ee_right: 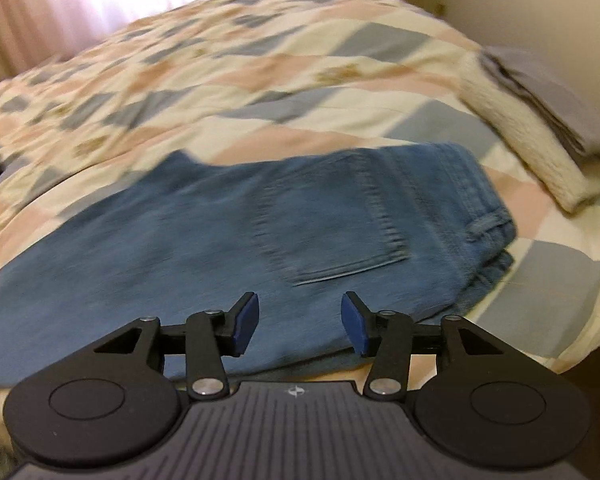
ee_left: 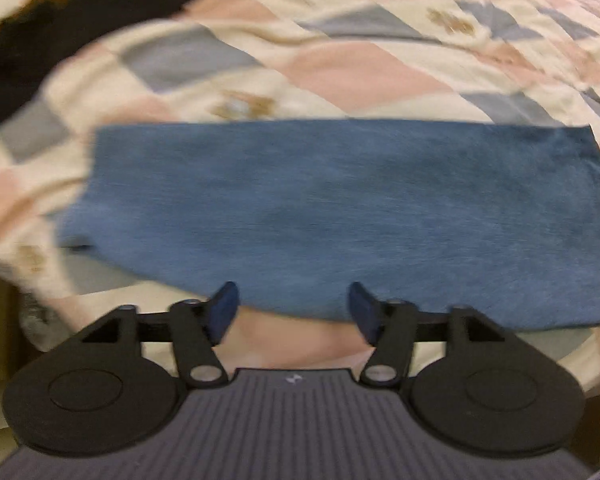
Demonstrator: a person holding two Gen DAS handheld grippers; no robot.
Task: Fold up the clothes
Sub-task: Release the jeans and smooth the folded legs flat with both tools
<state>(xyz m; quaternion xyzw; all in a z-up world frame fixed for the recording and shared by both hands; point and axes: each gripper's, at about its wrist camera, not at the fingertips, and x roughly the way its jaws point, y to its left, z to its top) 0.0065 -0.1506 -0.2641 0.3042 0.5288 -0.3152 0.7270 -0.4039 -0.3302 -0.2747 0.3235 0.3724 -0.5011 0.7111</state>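
A: Jeans point(ee_left: 332, 216) are lying flat on the patchwork quilt point(ee_left: 340, 68), long axis running left to right across the left wrist view. Far left, a dark garment point(ee_left: 32, 40) is lying on the quilt well beyond the jeans' left end.

B: Which end is pointing where?

A: In the right wrist view the jeans point(ee_right: 228, 236) are stretching from the lower left up to the right, with the waistband end at the right. A back pocket point(ee_right: 332, 228) is facing up there, its stitching showing, and a belt loop point(ee_right: 486, 224) is sitting just right of it. The legs' ends are running out of frame at the left.

B: Fabric?

A: Mid-blue denim, faded and mottled, looking folded lengthwise into a long band, layers stacking at the waistband edge. The quilt under it is showing cream, pink and grey-blue diamonds, softly rumpled. Right of the jeans' waistband, a cream knitted piece point(ee_right: 516, 128) is lying with grey folded cloth point(ee_right: 560, 92) on top, near but apart from the denim.

B: Tools?

A: The left gripper point(ee_left: 294, 308) is hanging over the jeans' near edge, jaws standing well apart, blue pads point(ee_left: 222, 312) gripping nothing. The right gripper point(ee_right: 300, 324) is hovering above the denim near the pocket, jaws parted about halfway, nothing between them. Both views are motion-blurred.
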